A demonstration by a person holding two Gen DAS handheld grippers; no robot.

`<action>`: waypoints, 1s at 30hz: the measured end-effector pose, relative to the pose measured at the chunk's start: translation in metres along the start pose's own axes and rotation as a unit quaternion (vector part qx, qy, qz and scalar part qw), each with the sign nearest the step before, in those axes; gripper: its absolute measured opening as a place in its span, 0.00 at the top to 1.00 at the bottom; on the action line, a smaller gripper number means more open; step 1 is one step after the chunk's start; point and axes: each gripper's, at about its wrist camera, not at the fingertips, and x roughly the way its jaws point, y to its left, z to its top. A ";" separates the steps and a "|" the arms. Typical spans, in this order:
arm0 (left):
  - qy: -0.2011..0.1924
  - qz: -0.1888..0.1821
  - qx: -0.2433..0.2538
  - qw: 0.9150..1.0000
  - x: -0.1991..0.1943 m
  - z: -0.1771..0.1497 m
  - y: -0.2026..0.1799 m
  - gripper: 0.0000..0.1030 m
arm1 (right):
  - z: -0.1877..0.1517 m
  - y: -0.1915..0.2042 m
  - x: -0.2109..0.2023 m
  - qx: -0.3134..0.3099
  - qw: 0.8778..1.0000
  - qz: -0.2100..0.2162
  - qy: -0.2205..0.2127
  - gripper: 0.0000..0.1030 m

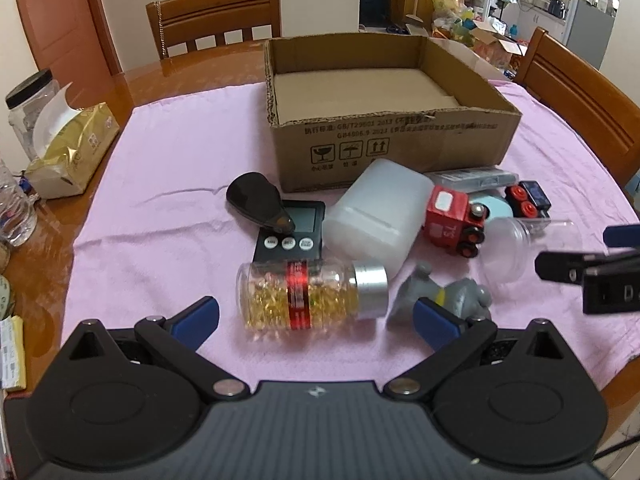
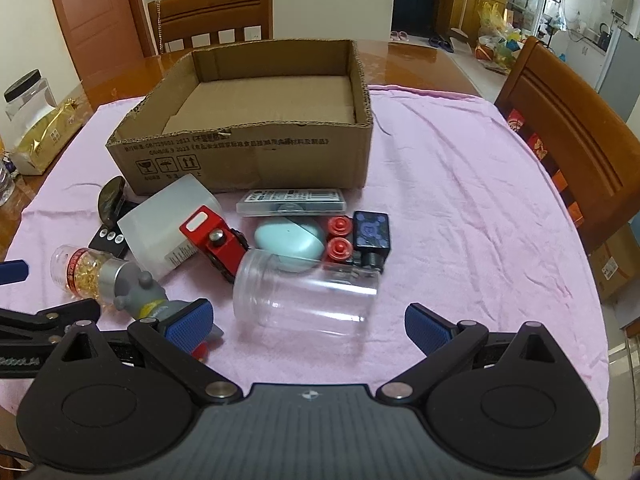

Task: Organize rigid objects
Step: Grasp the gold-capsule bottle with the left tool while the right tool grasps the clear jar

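Several rigid objects are heaped on the pink cloth (image 2: 460,184) just in front of an open cardboard box (image 2: 256,160), whose inside holds only a cardboard liner. A capsule bottle (image 1: 312,294) with a silver cap is laid on its side, touching a grey figurine (image 1: 444,294). Behind them a white container (image 1: 380,216), a black timer (image 1: 292,232) and a black oval case (image 1: 256,200) are seen. A clear jar (image 2: 308,296) is laid on its side nearest the right gripper (image 2: 308,322), with a red toy truck (image 2: 218,244), a mint case (image 2: 290,242) and a second toy vehicle (image 2: 362,238) behind it. The left gripper (image 1: 316,318) is held with fingers wide apart around nothing; the right gripper's fingers are likewise spread and empty. Wooden chairs (image 2: 212,12) are set round the table.
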 end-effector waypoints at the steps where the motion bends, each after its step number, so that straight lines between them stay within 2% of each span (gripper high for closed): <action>1: 0.000 -0.003 -0.002 1.000 0.003 0.003 0.002 0.01 | 0.001 0.002 0.001 -0.001 1.000 0.001 0.002 0.00; 8: 0.004 -0.011 -0.012 1.000 0.026 0.016 0.006 0.01 | 0.002 0.006 0.003 -0.006 1.000 -0.001 0.003 0.00; 11: 0.014 -0.002 -0.010 1.000 0.033 0.015 0.007 0.01 | 0.003 0.007 0.004 -0.008 1.000 -0.006 -0.001 0.00; 21: 0.038 0.005 -0.007 0.999 0.033 -0.002 0.023 0.01 | 0.013 0.009 0.018 -0.008 1.000 -0.020 -0.012 0.00; 30: 0.039 0.010 -0.002 0.999 0.035 -0.002 0.020 0.01 | 0.012 0.010 0.030 -0.019 0.999 -0.036 -0.008 0.00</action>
